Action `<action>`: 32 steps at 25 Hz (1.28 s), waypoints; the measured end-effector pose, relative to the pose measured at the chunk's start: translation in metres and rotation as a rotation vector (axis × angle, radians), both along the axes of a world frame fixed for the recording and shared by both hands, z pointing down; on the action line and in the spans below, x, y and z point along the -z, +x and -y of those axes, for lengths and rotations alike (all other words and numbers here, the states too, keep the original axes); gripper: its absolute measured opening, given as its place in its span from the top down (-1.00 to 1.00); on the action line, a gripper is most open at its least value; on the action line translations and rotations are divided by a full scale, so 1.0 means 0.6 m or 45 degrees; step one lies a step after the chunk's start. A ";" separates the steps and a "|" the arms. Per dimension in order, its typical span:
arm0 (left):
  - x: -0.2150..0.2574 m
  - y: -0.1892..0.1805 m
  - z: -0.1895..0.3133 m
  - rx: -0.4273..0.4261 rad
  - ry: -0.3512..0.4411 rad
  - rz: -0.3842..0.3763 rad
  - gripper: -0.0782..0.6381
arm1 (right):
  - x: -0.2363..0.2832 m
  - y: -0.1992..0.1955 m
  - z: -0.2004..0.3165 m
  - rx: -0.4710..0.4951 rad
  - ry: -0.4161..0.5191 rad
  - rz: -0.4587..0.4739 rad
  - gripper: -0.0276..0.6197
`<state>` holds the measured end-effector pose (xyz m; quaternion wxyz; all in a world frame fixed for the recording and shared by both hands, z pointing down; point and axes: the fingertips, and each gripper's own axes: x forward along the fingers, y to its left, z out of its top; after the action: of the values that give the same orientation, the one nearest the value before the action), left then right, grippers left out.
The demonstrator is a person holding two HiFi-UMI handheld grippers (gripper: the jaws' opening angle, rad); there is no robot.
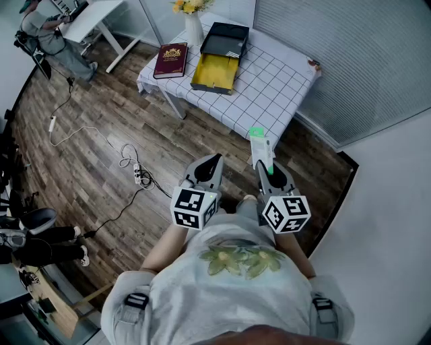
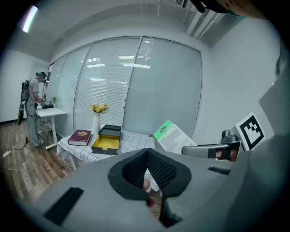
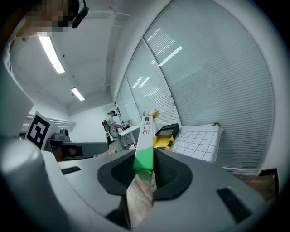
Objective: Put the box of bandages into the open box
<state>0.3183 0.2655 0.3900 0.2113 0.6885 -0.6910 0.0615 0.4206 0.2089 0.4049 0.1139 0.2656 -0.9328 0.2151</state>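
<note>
The box of bandages (image 1: 260, 147) is sticking out from the right gripper (image 1: 269, 168), whose jaws are clamping its green end, just below the head view's centre. The left gripper (image 1: 207, 168) is hovering beside it at the left, jaws together on nothing. The open box (image 1: 217, 60) is lying on the checked table (image 1: 283, 81) at upper centre.

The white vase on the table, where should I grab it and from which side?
Probably mid-body on the white vase, across its narrow width, coming in level over the flat red book. It stands upright and slim, flowers fill its top, and the open box sits close on its other side.
</note>
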 end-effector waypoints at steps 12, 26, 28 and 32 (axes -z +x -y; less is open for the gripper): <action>-0.003 -0.171 0.003 -0.119 0.042 0.013 0.76 | -0.004 -0.155 -0.005 -0.159 0.027 0.020 0.66; -0.045 -0.278 -0.011 -0.221 -0.002 -0.074 0.76 | -0.014 -0.245 -0.020 -0.325 -0.006 -0.004 0.66; -0.050 -0.279 0.002 -0.236 -0.009 -0.077 0.76 | -0.022 -0.246 -0.011 -0.330 -0.023 -0.022 0.66; -0.052 -0.290 0.041 -0.250 -0.010 -0.068 0.76 | -0.037 -0.258 0.024 -0.326 -0.043 -0.041 0.66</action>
<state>0.1442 0.2409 0.4210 0.2252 0.7536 -0.6140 0.0663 0.2661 0.1944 0.4272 0.1050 0.3839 -0.8856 0.2393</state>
